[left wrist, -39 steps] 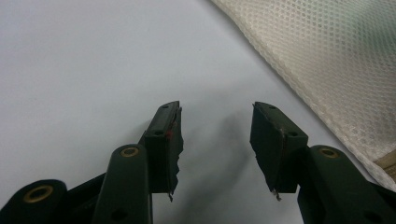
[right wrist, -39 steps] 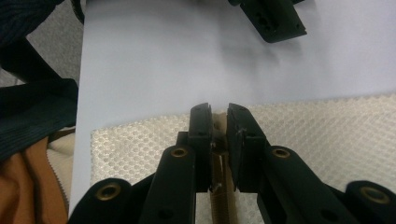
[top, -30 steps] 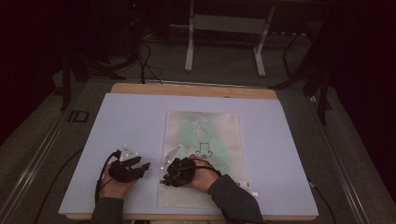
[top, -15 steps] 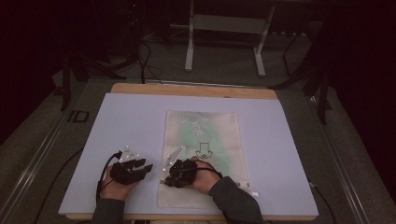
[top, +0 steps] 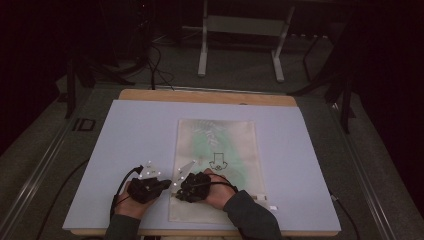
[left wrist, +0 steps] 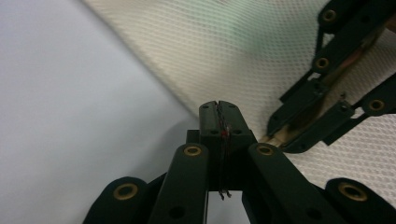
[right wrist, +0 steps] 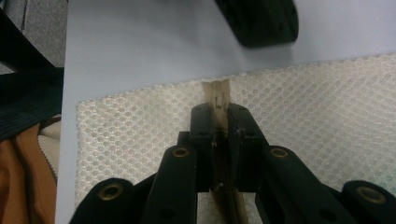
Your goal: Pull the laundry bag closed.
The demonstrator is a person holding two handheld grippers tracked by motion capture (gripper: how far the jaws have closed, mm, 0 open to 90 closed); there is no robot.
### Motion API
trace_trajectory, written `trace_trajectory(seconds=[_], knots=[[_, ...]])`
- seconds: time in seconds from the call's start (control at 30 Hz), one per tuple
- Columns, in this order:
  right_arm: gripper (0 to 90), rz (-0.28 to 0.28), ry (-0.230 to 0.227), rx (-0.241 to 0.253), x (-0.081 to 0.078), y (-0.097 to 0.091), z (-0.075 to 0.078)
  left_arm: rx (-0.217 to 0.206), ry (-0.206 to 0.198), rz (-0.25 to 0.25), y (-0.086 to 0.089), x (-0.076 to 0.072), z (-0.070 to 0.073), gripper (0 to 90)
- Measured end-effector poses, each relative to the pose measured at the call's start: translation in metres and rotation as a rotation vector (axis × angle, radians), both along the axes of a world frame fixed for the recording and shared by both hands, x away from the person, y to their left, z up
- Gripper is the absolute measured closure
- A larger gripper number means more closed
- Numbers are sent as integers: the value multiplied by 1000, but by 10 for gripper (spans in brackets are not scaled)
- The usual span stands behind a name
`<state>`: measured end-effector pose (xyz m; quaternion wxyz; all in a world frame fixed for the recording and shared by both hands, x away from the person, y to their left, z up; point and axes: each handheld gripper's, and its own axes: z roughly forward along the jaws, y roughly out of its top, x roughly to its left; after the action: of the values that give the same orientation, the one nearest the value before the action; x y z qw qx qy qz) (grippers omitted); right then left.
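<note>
A white mesh bag [top: 220,140] with green contents showing through lies flat on the pale table top [top: 135,130]. At its near left edge my right gripper [top: 180,192] is shut on a tan strip [right wrist: 216,92] that sticks out of the bag's edge [right wrist: 327,116]. My left gripper [top: 169,184] comes from the left and its jaws have just been closing. They meet at the bag's edge [left wrist: 233,46], with only a thin dark thread visible between them [left wrist: 218,105]. In the left gripper view the right gripper [left wrist: 280,135] sits close by.
The table's wooden rim [top: 205,96] runs along the far side. Beyond it stands a metal frame [top: 240,45], and cables [top: 155,70] lie on the floor. Small white tags [top: 265,199] rest at the bag's near right corner. A person's sleeve [right wrist: 23,172] is at the left of the right gripper view.
My left hand has shifted right toward the bag's edge, close to the right gripper. The right hand has stayed where it was.
</note>
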<state>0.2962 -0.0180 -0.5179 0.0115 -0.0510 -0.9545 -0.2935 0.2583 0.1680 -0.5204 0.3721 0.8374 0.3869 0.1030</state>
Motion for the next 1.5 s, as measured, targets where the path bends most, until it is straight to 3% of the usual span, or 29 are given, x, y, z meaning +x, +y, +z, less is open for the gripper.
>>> trace_trajectory(seconds=[0.5,0.7,0.83,0.97,1.5], knots=[[819,-2,0,2,0,-1,0,16,35,-44,-16,1,-6,885],[820,-5,-1,0,-1,-1,0,48,40,-49,-19,3,-8,888],[822,6,-8,-4,0,0,0,48,35,-51,-19,3,-10,892],[823,23,-21,-18,0,0,1,81,27,-46,-22,1,-8,894],[824,29,-32,-52,-1,-6,4,76,34,-39,-22,2,-8,894]])
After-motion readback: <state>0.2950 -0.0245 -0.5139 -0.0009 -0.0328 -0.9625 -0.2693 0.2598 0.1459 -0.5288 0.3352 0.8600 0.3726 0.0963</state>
